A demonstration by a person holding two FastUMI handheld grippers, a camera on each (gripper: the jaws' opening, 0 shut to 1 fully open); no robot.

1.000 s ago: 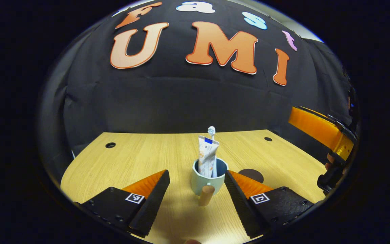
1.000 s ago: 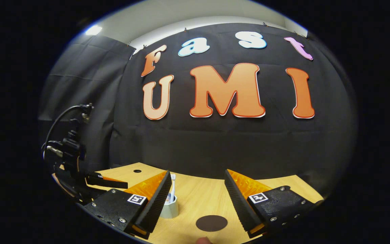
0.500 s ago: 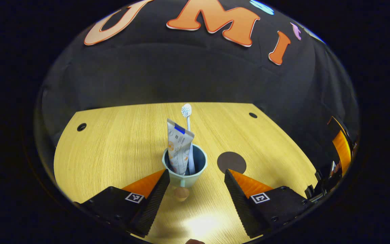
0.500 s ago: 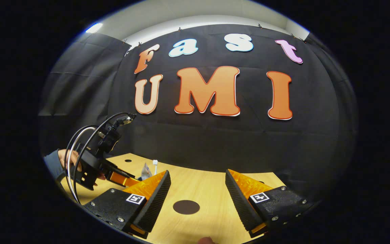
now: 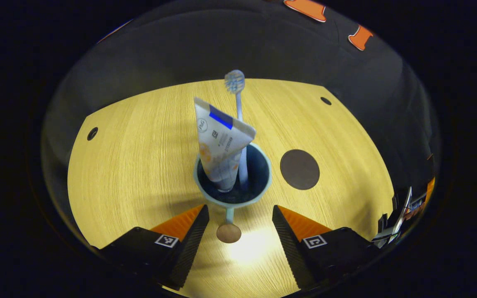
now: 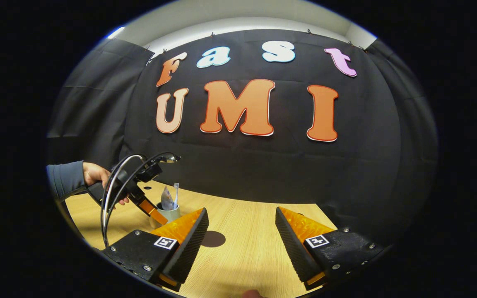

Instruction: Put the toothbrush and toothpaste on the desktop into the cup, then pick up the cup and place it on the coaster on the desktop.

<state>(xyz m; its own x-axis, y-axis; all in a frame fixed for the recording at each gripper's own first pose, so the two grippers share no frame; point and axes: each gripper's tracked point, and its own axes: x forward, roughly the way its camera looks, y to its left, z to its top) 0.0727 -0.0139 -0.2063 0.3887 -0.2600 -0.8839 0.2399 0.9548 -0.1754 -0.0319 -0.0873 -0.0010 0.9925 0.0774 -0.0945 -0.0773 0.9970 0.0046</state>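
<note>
A pale green cup (image 5: 233, 194) stands upright on the wooden desktop (image 5: 139, 165), holding a white toothpaste tube (image 5: 221, 145) and a white toothbrush (image 5: 238, 120), bristles up. Its round wooden handle knob (image 5: 228, 233) points toward me. My left gripper (image 5: 238, 215) is open, tilted down over the cup, and the knob sits between its fingers without contact. The dark round coaster (image 5: 299, 169) lies just right of the cup. In the right gripper view, my right gripper (image 6: 240, 217) hangs open and empty above the desk; the cup (image 6: 168, 212), the coaster (image 6: 213, 239) and the left gripper (image 6: 149, 207) lie to its left.
A hand and grey sleeve (image 6: 73, 179) hold the left gripper, with looping cables (image 6: 112, 194) behind it. Small round holes (image 5: 92, 133) mark the desktop's far corners. Black cloth closes the booth behind the desk.
The left gripper has come closer to the cup and tipped further downward, so the handle knob now lies between its open fingers. The right gripper has drifted right; cup and coaster have slid left in its view.
</note>
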